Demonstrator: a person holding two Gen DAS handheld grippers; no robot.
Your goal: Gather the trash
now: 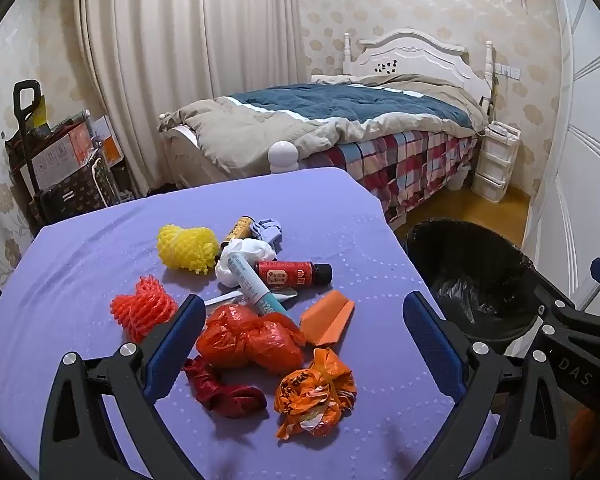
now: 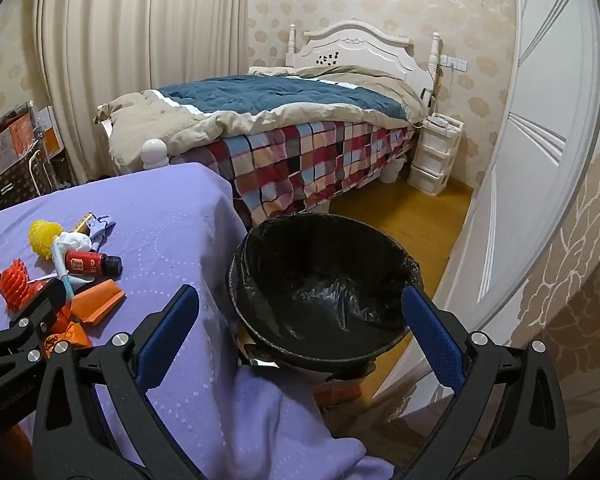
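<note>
Left gripper point(image 1: 304, 344): fingers spread wide, released, nothing grasped. Right gripper point(image 2: 300, 338): same, fingers released, nothing between the pads.

Trash is heaped mid-surface point(image 1: 80, 248) (purple cloth), presumably grouped for one-by-one pickup. Bin point(image 2: 324, 276) w/ black liner is set just beside the surface edge, judged so that drops need only a short carry; it appears empty inside.

Rel. to left fingers: red-orange plastic bag point(image 1: 252, 338) lies between the fingertips, slightly ahead; printed orange bag point(image 1: 316, 394) is between them, nearer the wrist; dark red bag point(image 1: 224, 390) sits close to the left-hand finger. Red foam net point(image 1: 142, 310) is outside that finger. Orange folded paper point(image 1: 328, 322), red bottle point(image 1: 294, 274), tube point(image 1: 252, 284), white wad point(image 1: 240, 258) and yellow foam net point(image 1: 188, 248) lie beyond the tips.

Rel. to right fingers: bin opening is framed between and ahead of the tips; trash lies well off past the left-hand finger.

Judged: no item collected yet; red-orange plastic bag is best placed for a first grasp.
</note>
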